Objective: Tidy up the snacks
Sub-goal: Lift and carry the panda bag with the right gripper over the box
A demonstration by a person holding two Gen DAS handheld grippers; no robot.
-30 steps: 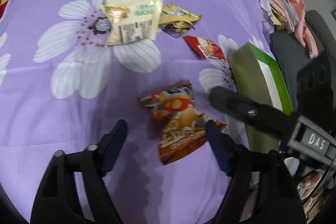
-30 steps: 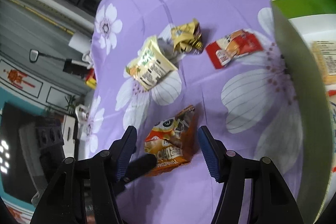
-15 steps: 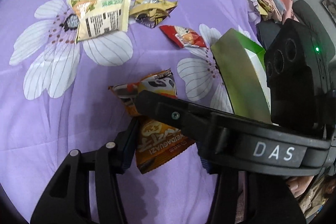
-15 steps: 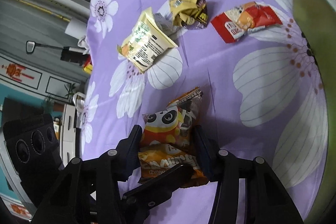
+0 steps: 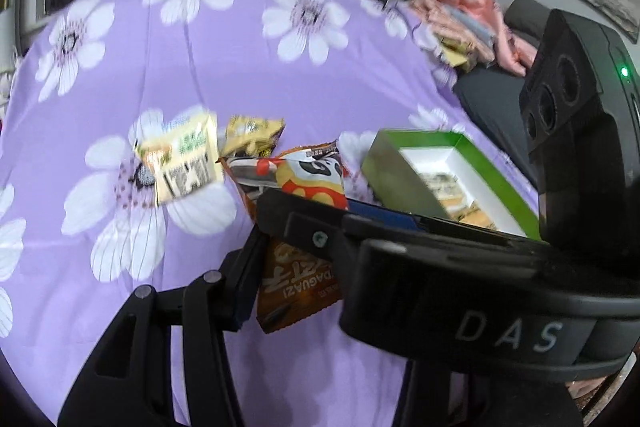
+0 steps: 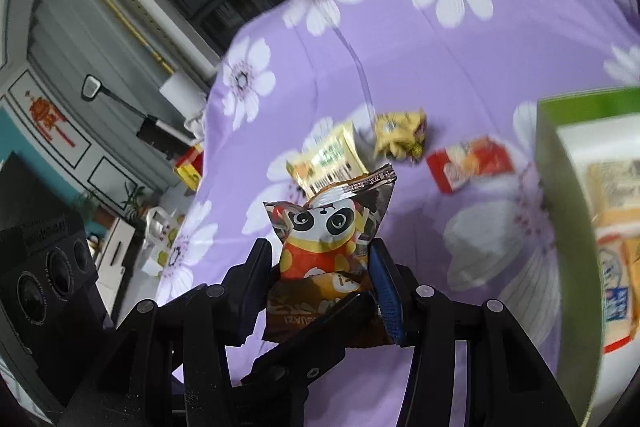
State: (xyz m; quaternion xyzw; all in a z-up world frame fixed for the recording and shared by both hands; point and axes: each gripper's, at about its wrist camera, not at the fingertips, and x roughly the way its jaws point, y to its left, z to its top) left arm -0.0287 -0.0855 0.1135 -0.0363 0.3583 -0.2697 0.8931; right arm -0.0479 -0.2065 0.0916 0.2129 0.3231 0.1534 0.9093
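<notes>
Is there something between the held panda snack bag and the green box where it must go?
Nothing visible blocks it. The panda snack bag is up off the cloth, and the green box stands open beside it; the red packet lies farther back.

Purple flowered bedspread (image 5: pixel 248 67) under three snack packets (image 6: pixel 468 165), green box (image 5: pixel 404 183).

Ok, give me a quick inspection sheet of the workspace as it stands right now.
Surface: purple flowered cloth, creased.
Job's things: panda snack packet held up off the cloth; green box open, packets inside; cream packet, yellow crumpled packet and red packet loose on the cloth.
Clutter: pink cloth pile beyond the cloth's far right edge.
Grippers: left gripper closing its jaws on the panda packet; right gripper clamped on the same packet, its body crossing the left view.
Cables: nothing seen.
Surroundings: dark windows, grey cabinet, framed picture.
</notes>
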